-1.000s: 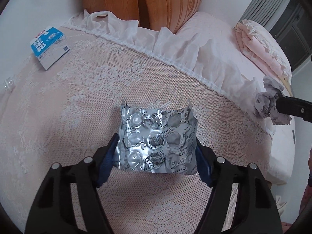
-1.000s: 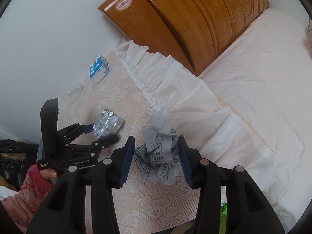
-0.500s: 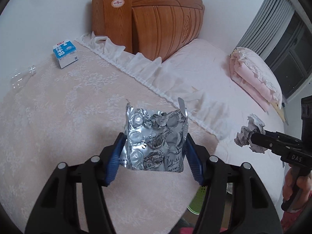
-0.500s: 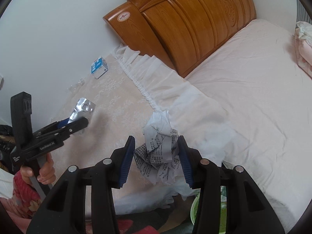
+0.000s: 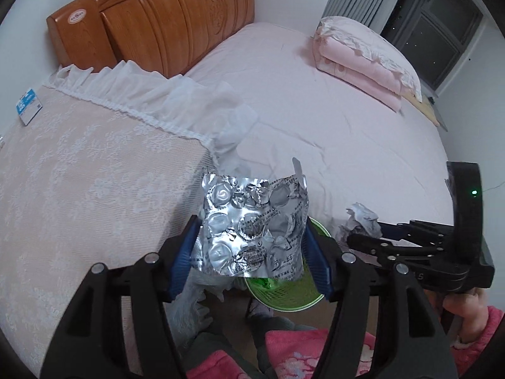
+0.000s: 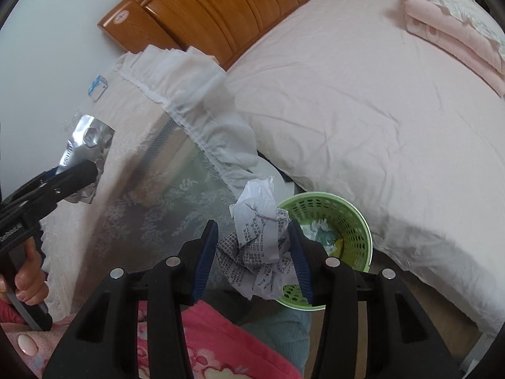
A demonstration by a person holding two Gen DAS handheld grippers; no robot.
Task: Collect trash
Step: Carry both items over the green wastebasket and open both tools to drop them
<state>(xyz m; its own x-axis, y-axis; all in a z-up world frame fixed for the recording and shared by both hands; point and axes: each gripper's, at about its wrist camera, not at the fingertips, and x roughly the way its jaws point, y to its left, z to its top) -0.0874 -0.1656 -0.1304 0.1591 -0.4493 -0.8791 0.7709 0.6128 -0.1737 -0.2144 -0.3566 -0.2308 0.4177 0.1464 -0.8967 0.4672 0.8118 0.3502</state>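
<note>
A crumpled silver blister pack [image 5: 249, 195] stands upright between the blue pads of my left gripper [image 5: 252, 224]; the pads still press on it while the jaws are opening. It hangs over the near rim of a green perforated basket [image 5: 284, 297] on the floor. My right gripper [image 6: 253, 225] holds a ball of crumpled printed paper [image 6: 255, 246] between its pads, its jaws also opening, just left of the basket [image 6: 347, 218], which has trash inside. Each view shows the other gripper: the left gripper [image 6: 79, 170] with the pack [image 6: 85, 142], and the right gripper [image 5: 363, 230] with the paper [image 5: 359, 221].
A lace-covered bedside stand [image 5: 79, 173] with a white frill is on the left and bears a blue-and-white box [image 5: 28, 105]. A bed with a pink sheet [image 5: 331, 110], a folded pink quilt [image 5: 363, 63] and a wooden headboard [image 5: 173, 22] fills the right. Pink sleeves [image 6: 221, 341] lie below.
Both grippers have moved off the lace-covered stand toward the bed side, each still carrying its trash. The green basket has come into view beneath them.
</note>
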